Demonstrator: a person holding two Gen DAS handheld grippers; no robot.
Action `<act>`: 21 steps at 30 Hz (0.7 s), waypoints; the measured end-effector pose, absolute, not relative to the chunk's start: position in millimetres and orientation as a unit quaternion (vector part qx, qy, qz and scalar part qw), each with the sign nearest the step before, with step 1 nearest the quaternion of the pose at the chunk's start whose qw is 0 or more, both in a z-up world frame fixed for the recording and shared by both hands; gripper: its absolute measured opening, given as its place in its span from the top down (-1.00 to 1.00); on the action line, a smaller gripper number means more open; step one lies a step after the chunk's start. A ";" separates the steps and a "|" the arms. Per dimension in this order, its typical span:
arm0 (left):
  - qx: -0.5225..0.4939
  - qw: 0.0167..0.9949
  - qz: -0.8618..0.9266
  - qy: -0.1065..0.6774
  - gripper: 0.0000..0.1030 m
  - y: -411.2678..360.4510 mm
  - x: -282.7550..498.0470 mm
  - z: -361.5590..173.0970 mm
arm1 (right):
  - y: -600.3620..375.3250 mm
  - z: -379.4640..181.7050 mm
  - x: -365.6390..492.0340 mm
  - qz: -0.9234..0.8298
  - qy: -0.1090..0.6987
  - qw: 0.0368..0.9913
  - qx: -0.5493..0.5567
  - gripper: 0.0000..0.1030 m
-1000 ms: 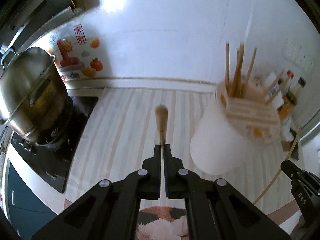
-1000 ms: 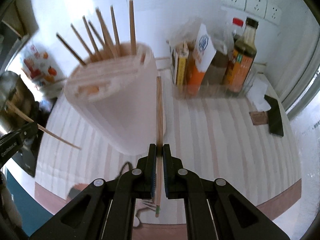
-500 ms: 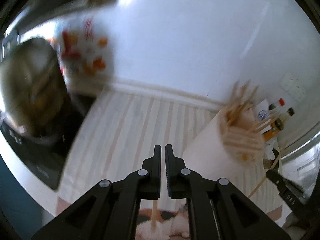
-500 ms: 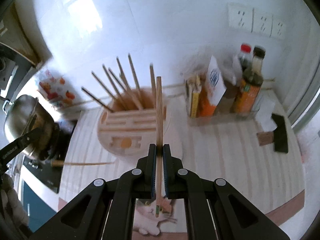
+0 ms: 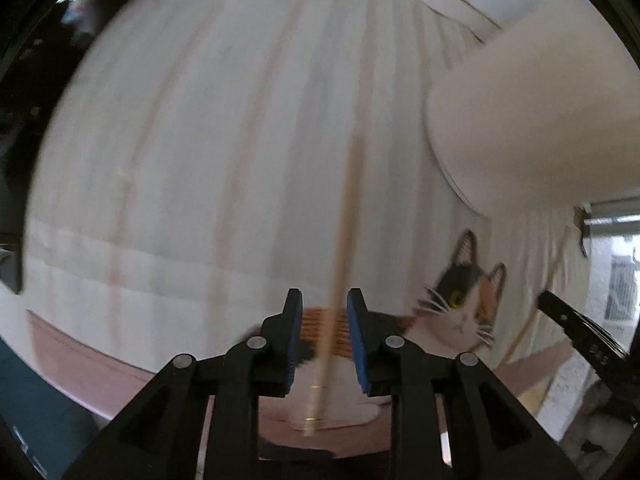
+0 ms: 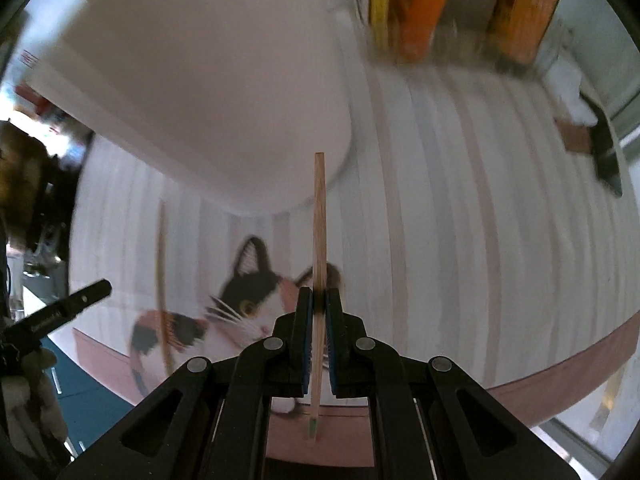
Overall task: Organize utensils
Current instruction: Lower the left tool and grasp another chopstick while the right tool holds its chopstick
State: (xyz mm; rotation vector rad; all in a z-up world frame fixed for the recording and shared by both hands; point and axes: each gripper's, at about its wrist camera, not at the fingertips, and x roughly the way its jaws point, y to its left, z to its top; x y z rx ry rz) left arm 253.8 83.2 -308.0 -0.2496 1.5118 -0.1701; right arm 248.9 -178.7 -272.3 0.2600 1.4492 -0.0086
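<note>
In the left wrist view my left gripper points down at the striped counter, and its jaws are opening. A blurred wooden chopstick runs between the blue pads without touching them. The white utensil holder stands to the right. My right gripper is shut on a second chopstick, which sticks out toward the base of the holder. From the right wrist view the left gripper is at the left edge, with its loose chopstick beside it.
A placemat with a cat picture lies at the counter's front edge under both grippers. Bottles and boxes stand at the back right. A dark flat object lies at the right. The stove is dark at the far left.
Both grippers have dropped toward the counter and tipped downward. The left jaws have parted, freeing their chopstick. The right gripper keeps its hold on its chopstick.
</note>
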 end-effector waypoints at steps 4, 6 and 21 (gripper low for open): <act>-0.070 0.717 -0.083 0.689 0.40 55.0 255.1 -319.4 | -180.4 -288.7 243.1 -0.015 0.674 0.730 0.115 0.88; -0.039 0.716 -0.065 0.694 0.40 46.2 257.4 -328.8 | -180.8 -293.7 240.0 -0.020 0.677 0.727 0.111 0.88; -0.023 0.726 -0.030 0.687 0.42 67.0 262.5 -322.1 | -189.7 -287.7 235.0 -0.027 0.665 0.738 0.114 0.87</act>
